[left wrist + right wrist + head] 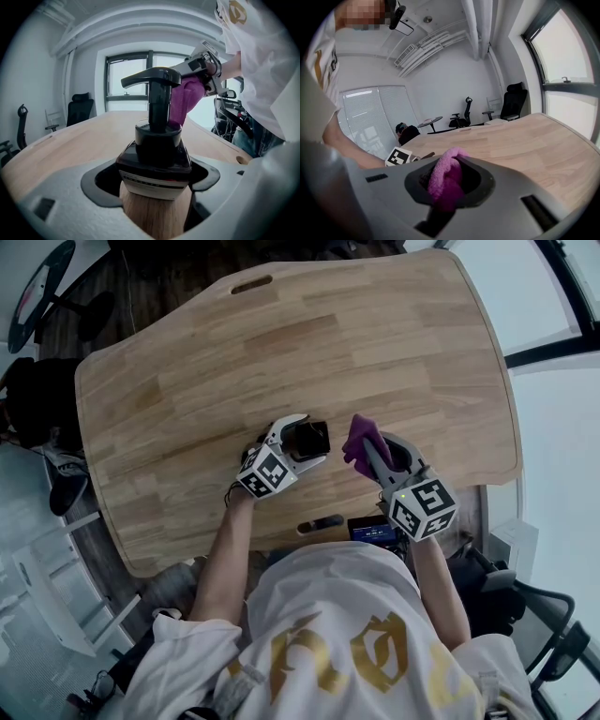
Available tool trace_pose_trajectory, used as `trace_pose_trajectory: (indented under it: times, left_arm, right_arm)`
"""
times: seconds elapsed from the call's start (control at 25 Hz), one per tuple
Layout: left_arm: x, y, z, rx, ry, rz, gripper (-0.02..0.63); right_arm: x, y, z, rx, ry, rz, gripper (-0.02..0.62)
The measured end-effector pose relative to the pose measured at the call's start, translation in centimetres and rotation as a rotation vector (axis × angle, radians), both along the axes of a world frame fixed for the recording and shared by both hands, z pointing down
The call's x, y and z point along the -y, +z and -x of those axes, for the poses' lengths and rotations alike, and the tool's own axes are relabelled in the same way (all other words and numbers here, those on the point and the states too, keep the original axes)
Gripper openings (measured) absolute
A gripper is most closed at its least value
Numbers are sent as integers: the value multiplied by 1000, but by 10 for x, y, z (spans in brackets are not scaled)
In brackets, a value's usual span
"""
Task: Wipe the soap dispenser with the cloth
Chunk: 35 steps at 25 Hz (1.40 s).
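Note:
The soap dispenser [309, 438] [154, 154] is a dark bottle with a black pump head and a pale label. My left gripper [305, 442] [154, 187] is shut on its body and holds it just above the wooden table [309, 343]. The purple cloth [361, 442] [446, 180] is bunched between the jaws of my right gripper [367, 448] [447, 187], which is shut on it. In the left gripper view the cloth [185, 101] hangs close behind the pump neck; whether it touches is not clear.
The table has a slot handle [251, 284] at its far edge and another slot [320, 523] at the near edge. A dark device [373, 532] sits by the near edge. Office chairs [511, 105] and a round side table [430, 123] stand beyond.

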<state>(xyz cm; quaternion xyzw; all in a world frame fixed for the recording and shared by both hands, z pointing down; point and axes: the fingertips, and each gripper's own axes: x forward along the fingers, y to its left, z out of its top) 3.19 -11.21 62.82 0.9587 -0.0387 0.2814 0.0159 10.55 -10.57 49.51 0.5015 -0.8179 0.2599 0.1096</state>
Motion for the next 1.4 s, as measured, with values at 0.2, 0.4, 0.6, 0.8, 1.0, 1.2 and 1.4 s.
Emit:
trace_pose_trajectory:
  times: [0.2,0.4,0.6,0.8,1.0,1.2,1.4]
  left_arm:
    - [-1,-4,-4,-29,23,10,361]
    - [-2,-1,-5,-9,47,6,360]
    - [-1,1,-5,6,42,-4,360]
    - [1,1,-5,11,36,38,360]
    - [2,0,-5,13,25,55,360]
    - [3,3,-4,21,-3,82,360]
    - [4,-1,-5,27,-44,96,360]
  right_arm:
    - [-5,0,0,2,8,9,34]
    - [-6,2,-6,8,24,17,34]
    - [-4,2,-6,18,32,15,34]
    - [-2,1,-5,33,35,14,34]
    - [-1,0,-7,37,45,10,34]
    - [-3,1,-9,39,53,10,34]
    - [-5,-2,-12,58,65,8,34]
